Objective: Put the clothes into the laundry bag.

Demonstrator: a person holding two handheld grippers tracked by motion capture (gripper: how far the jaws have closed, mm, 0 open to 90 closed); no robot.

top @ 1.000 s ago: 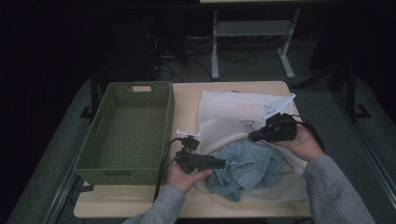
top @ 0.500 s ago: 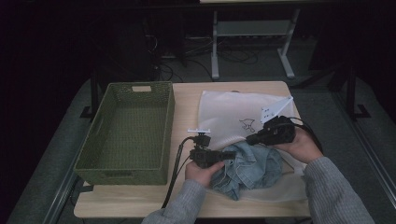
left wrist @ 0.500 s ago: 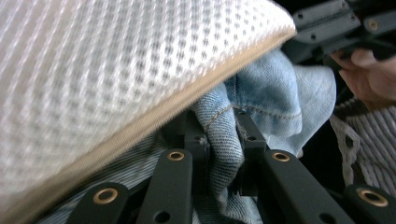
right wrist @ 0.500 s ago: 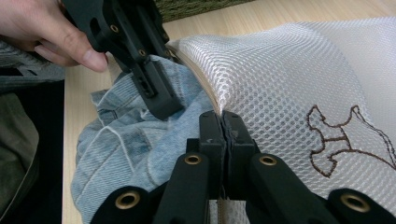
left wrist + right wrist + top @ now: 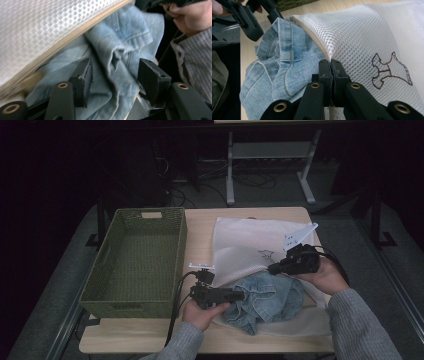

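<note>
A crumpled blue denim garment lies at the mouth of a white mesh laundry bag on the wooden table. My left gripper points right at the denim's left side. In the left gripper view its jaws have just been opening; a denim fold stands between the pads without being pressed. My right gripper is shut on the bag's upper edge and holds the mouth up over the denim. In the high view this right gripper sits at the bag's right side.
A green woven basket stands at the table's left, close beside the left hand. The bag bears a small brown embroidered figure. Dark floor, cables and a metal stand lie beyond the far table edge.
My left gripper pushed right into the denim half a second ago and has since drawn back a little to the left. The right hand has stayed holding the bag edge.
</note>
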